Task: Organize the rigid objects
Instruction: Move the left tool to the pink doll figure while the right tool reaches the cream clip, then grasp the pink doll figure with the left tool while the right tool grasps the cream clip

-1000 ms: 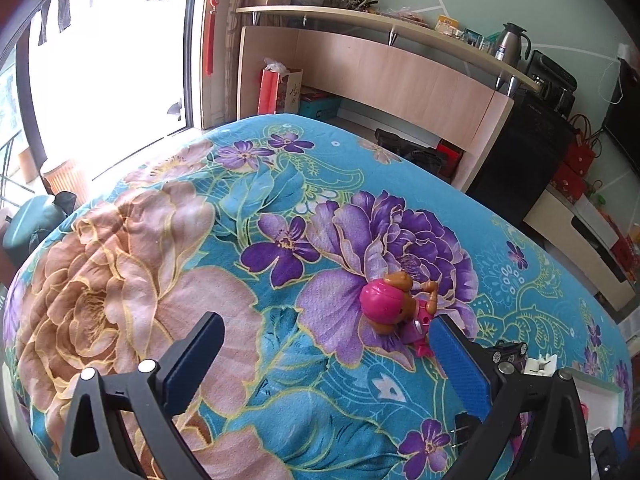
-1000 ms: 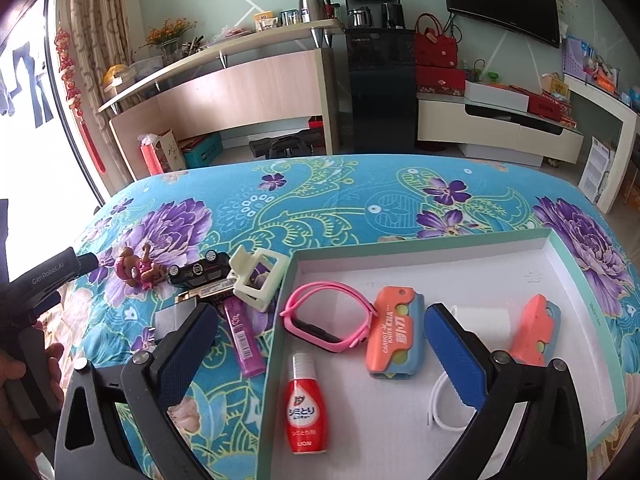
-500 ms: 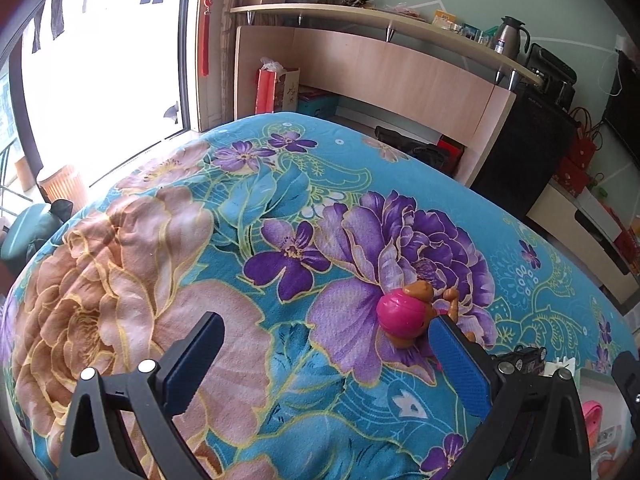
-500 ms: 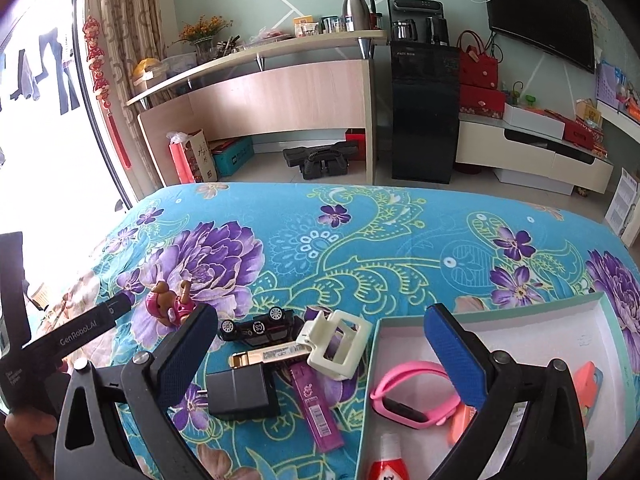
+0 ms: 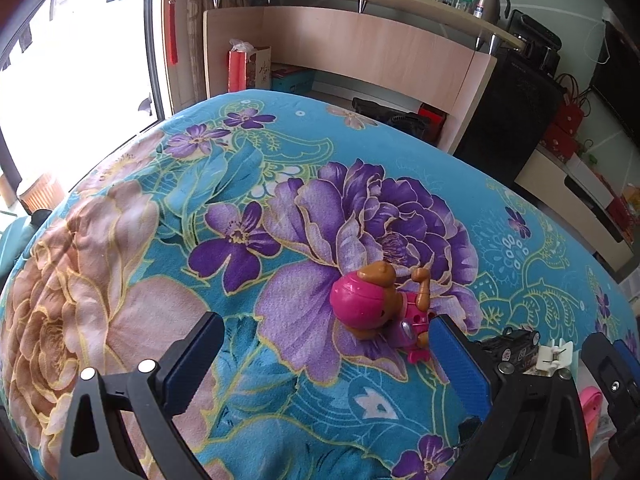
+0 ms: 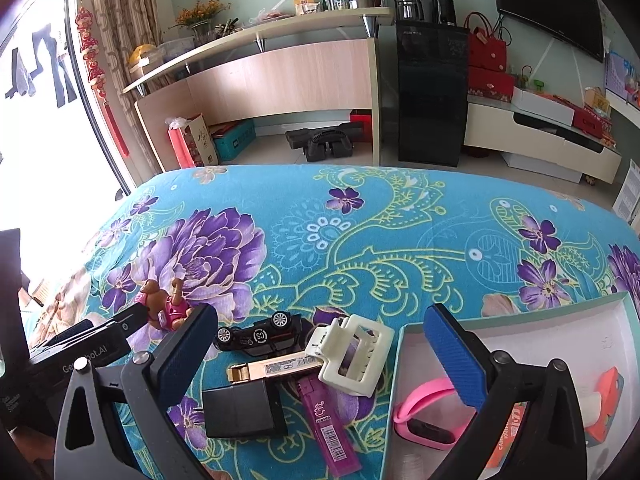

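Left wrist view: the left gripper (image 5: 326, 344) gapes wide, empty; the toy dog (image 5: 376, 310) lies by its right finger, so shift right to centre it.

Right wrist view: the right gripper (image 6: 320, 334) hangs wide and empty over the toy car (image 6: 260, 334), beside the box (image 6: 520, 316).

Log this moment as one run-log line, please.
left gripper: open, closing in on pink puppy figure | right gripper: open, above toy car, hair claw, purple lighter | box: partly filled
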`<state>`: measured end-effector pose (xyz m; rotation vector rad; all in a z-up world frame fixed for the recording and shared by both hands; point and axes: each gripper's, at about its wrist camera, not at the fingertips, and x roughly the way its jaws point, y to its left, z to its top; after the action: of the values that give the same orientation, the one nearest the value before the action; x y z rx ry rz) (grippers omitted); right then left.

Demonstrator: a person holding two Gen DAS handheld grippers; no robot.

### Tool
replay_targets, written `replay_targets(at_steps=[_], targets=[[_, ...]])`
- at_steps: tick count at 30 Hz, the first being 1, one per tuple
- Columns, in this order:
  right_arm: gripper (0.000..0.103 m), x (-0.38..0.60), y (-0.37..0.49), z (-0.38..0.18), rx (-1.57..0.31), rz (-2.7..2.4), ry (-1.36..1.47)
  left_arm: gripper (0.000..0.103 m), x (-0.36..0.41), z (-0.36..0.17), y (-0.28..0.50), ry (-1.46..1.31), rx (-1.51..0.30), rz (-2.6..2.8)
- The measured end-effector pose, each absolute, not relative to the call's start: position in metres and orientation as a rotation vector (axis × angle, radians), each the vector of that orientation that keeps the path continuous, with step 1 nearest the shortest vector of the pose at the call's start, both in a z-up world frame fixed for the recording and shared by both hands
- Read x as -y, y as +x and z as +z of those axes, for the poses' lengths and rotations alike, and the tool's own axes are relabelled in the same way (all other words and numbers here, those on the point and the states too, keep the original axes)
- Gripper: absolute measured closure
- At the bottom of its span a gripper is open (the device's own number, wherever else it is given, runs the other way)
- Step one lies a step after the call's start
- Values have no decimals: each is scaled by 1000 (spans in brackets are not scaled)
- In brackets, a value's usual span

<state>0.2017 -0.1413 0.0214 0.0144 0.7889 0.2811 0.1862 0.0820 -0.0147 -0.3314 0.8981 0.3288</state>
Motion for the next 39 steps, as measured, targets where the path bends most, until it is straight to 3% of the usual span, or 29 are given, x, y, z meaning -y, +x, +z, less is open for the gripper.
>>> replay_targets(at_steps=[15, 24, 28, 33, 36, 39], targets=[[1, 149, 211, 4, -840, 251, 22, 0, -75, -40, 218, -360, -926, 301], [1, 143, 210, -1, -857, 268, 16, 19, -70, -40, 222, -313, -911, 282], [1, 141, 209, -2, -858, 270, 8, 37, -63, -37, 221, -304, -914, 242], [1, 142, 210, -4, -862, 272, 15, 37, -62, -34, 215, -302, -933, 255], [8, 142, 209, -3, -856, 269, 15, 37, -68, -32, 208, -313, -944, 281], [22, 142, 209, -3, -854, 268, 20, 37, -73, -30, 201, -320, -956, 305]])
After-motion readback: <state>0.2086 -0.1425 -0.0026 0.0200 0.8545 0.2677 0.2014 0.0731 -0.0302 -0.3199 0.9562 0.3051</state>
